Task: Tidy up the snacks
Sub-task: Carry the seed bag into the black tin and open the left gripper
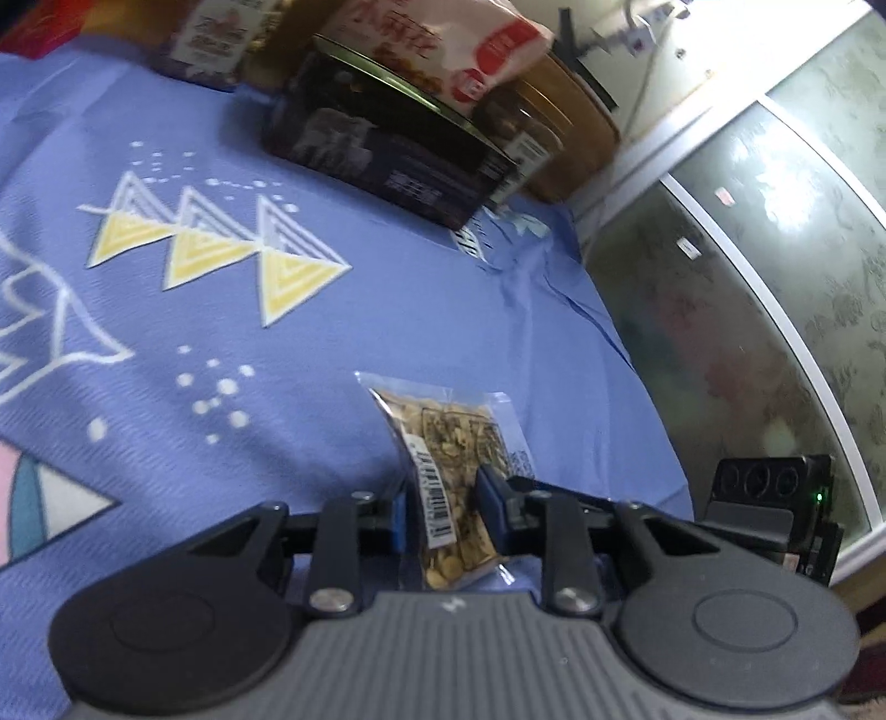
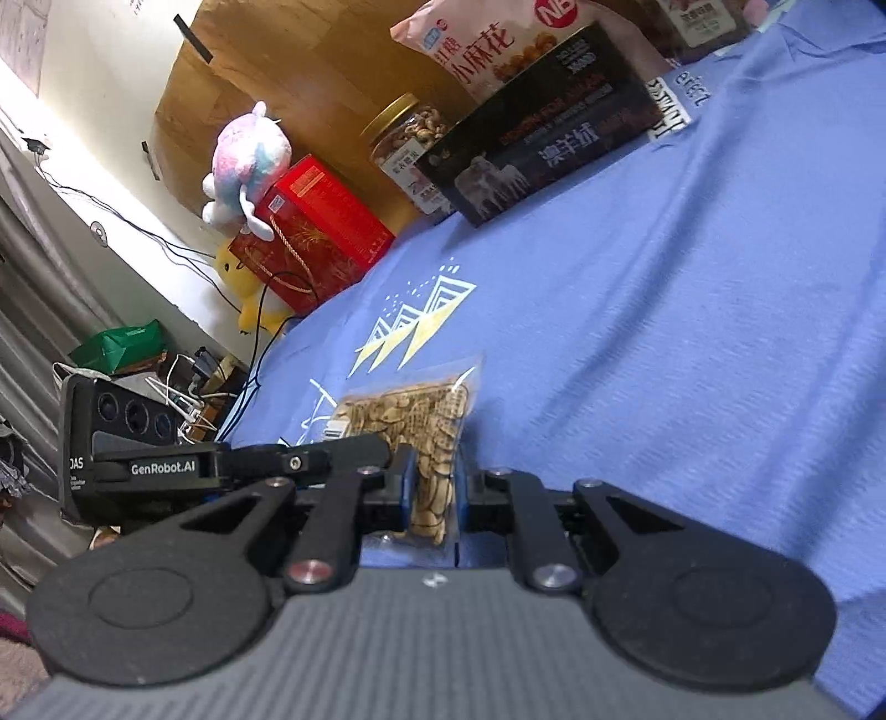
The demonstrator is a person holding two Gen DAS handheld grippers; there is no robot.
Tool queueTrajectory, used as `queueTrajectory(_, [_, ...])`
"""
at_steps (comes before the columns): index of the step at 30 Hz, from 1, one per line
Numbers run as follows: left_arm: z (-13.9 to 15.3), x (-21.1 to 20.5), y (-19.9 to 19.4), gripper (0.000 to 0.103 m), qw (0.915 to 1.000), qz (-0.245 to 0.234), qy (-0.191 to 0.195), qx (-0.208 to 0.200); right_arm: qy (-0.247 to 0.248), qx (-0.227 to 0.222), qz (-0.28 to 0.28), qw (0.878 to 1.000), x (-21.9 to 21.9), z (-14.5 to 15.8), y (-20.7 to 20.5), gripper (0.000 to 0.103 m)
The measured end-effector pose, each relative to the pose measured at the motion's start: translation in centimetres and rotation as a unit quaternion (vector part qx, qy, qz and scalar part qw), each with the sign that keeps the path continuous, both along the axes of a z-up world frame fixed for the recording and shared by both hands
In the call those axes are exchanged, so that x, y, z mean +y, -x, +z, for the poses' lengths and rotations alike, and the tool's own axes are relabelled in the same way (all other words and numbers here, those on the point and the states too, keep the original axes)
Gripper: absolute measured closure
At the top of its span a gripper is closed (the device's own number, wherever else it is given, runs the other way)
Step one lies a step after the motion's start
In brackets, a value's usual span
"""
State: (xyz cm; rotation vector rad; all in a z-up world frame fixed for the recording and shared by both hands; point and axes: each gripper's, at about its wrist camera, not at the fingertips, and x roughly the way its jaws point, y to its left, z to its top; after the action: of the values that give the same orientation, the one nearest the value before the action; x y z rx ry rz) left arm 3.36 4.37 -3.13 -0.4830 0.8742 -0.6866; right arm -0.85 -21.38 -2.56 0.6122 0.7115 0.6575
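Note:
My left gripper is shut on a clear packet of nuts with a barcode label, held just above the blue cloth. My right gripper is shut on another clear nut packet, also over the blue cloth. A black box lies at the far edge with a pink-white snack bag on it. The same black box and snack bag show in the right wrist view, beside a nut jar.
A red gift box and plush toys sit at the cloth's far left edge. A purple-white snack box stands at the back. The other gripper's camera body is close on the left. A glass-panelled door lies right.

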Motion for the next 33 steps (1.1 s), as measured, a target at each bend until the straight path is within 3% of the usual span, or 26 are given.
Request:
queueTrajectory(4, [1.7, -0.5, -2.1, 0.079, 0.9997, -0.023, 0.005, -0.002, 0.018, -0.022, -0.009, 1.0, -0.5, 1.4, -0.2, 0.086])
queueTrajectory(7, [4.7, -0.8, -5.0, 0.077, 0.9991, -0.028, 0.002, -0.031, 0.034, -0.056, -0.013, 0.998, -0.7, 3.6, -1.9, 0.086])
queueTrajectory(11, [9.5, -1.5, -10.2, 0.074, 0.9933, -0.01, -0.022, -0.113, 0.056, -0.125, -0.023, 0.99, -0.9, 7.9, -7.4, 0.086])
queueTrajectory(14, [11.7, -2.1, -15.1, 0.07, 0.9877, 0.02, -0.041, -0.15, 0.075, -0.172, -0.037, 0.982, -0.7, 10.1, -13.1, 0.086])
queueTrajectory(16, [12.2, -2.7, -18.2, 0.065, 0.9808, 0.044, -0.068, -0.178, 0.088, -0.187, -0.045, 0.977, -0.4, 10.8, -16.8, 0.086])
queueTrajectory(20, [10.9, -4.0, -21.9, 0.063, 0.9724, 0.064, -0.126, -0.186, 0.13, -0.194, -0.054, 0.971, 0.1, 10.1, -22.6, 0.086])
queueTrajectory(25, [8.6, -4.5, -22.6, 0.045, 0.9615, 0.087, -0.183, -0.186, 0.171, -0.181, -0.05, 0.967, 1.3, 7.8, -24.1, 0.08])
queueTrajectory(28, [8.3, -5.1, -21.8, 0.042, 0.9505, 0.104, -0.229, -0.183, 0.174, -0.183, -0.058, 0.966, 1.5, 7.6, -23.3, 0.079])
queueTrajectory(33, [10.1, -4.4, -18.8, 0.037, 0.9413, 0.127, -0.243, -0.197, 0.145, -0.193, -0.09, 0.966, 0.7, 8.5, -20.4, 0.077])
